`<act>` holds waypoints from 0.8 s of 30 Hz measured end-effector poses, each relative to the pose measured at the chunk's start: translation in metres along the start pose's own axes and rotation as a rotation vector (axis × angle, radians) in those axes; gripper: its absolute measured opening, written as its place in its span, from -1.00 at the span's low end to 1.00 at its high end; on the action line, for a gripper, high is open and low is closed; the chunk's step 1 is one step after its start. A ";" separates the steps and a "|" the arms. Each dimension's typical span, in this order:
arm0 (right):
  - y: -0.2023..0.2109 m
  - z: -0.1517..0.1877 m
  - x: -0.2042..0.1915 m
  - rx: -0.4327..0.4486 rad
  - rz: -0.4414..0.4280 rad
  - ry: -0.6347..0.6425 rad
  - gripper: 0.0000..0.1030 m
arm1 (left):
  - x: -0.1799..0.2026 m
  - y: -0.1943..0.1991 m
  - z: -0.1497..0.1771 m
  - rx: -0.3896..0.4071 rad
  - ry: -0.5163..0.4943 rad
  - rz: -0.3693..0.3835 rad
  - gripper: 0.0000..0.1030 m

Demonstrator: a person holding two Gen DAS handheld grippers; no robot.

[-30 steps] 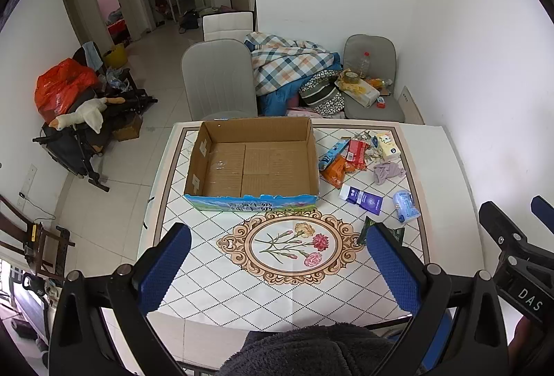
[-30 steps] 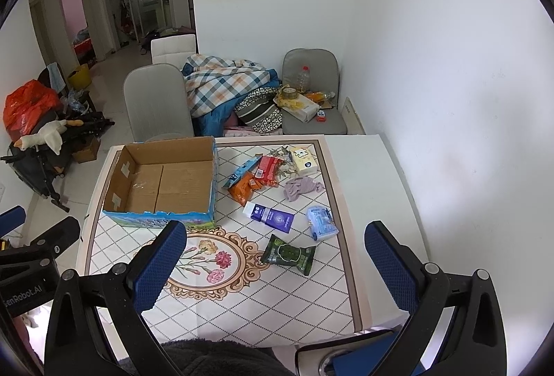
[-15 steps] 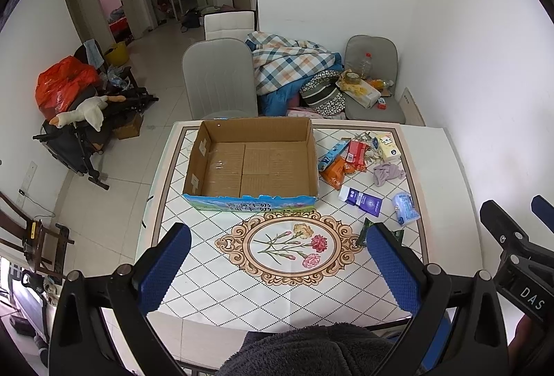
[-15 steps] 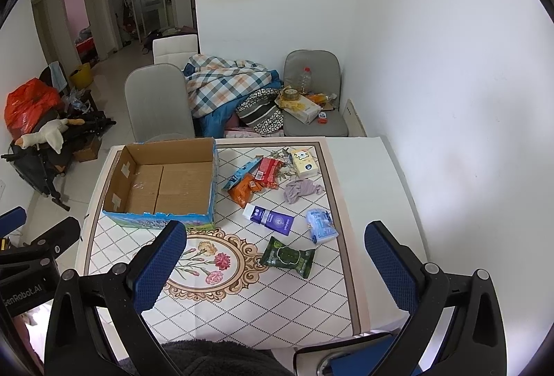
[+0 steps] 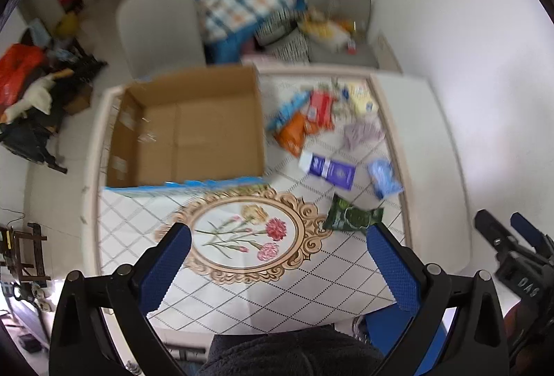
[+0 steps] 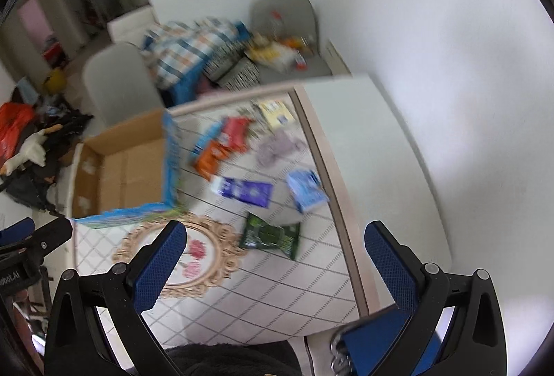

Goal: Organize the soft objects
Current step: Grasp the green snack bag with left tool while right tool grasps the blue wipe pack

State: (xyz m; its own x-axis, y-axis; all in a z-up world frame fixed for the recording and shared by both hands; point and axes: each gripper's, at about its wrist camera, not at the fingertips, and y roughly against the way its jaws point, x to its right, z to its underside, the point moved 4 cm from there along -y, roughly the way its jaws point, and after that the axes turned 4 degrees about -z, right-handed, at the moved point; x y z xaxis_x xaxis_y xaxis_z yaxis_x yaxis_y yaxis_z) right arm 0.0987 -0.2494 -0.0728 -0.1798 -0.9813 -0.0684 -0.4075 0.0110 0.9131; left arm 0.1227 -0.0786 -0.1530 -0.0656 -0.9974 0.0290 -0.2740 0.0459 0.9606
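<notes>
An empty cardboard box [image 5: 187,133] [image 6: 121,171] stands on the table's left half. To its right lie soft packs: a green wipes pack [image 5: 353,215] [image 6: 271,235], a purple-and-white pack [image 5: 329,168] [image 6: 244,190], a light blue pack [image 5: 382,175] [image 6: 306,190], orange [image 5: 292,133] and red [image 5: 318,106] packs, a yellow pack [image 6: 277,111] and a lilac cloth [image 5: 362,133] [image 6: 277,147]. My left gripper [image 5: 277,272] is open above the table's near edge. My right gripper [image 6: 273,268] is open too, hanging nearest the green pack. Both views are blurred.
The table [image 5: 242,300] wears a diamond-patterned cloth with a flower medallion. Grey chairs [image 5: 159,26] stand behind it, one heaped with a plaid blanket [image 5: 242,5]. The white wall [image 6: 450,64] runs close along the right. Clutter fills the floor at left.
Both grippers have dropped and moved forward over the table, so the box and packs loom larger. The right view has tilted. Both stay open and empty.
</notes>
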 end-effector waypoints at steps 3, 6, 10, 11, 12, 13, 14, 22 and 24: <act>-0.061 -0.006 0.034 -0.102 -0.002 -0.027 1.00 | 0.035 -0.066 -0.006 -0.094 -0.111 0.036 1.00; -0.127 -0.010 0.068 -0.223 -0.031 -0.048 1.00 | 0.075 -0.119 0.000 -0.147 -0.286 0.060 1.00; -0.200 0.000 0.113 -0.371 -0.046 -0.087 1.00 | 0.133 -0.186 0.025 -0.209 -0.613 0.013 1.00; -0.210 0.003 0.121 -0.390 -0.034 -0.088 1.00 | 0.146 -0.202 0.033 -0.205 -0.703 -0.016 1.00; -0.221 0.006 0.129 -0.406 -0.021 -0.083 1.00 | 0.162 -0.216 0.043 -0.209 -0.803 -0.023 1.00; -0.229 0.009 0.134 -0.414 -0.014 -0.078 1.00 | 0.175 -0.230 0.051 -0.214 -0.884 -0.040 1.00; -0.237 0.013 0.141 -0.427 -0.002 -0.078 1.00 | 0.180 -0.238 0.055 -0.214 -0.927 -0.048 1.00; -0.275 0.036 0.182 -0.503 0.033 -0.125 0.97 | 0.215 -0.299 0.069 -0.288 -1.147 -0.076 0.83; -0.279 0.036 0.186 -0.513 0.025 -0.135 0.97 | 0.216 -0.303 0.066 -0.304 -1.131 -0.061 0.44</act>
State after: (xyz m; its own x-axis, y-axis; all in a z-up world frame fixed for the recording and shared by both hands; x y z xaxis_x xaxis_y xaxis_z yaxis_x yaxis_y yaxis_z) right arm 0.1472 -0.4280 -0.3546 -0.3116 -0.9480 -0.0648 0.0827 -0.0950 0.9920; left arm 0.1286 -0.3046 -0.4563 -0.9181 -0.3730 -0.1341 -0.0752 -0.1682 0.9829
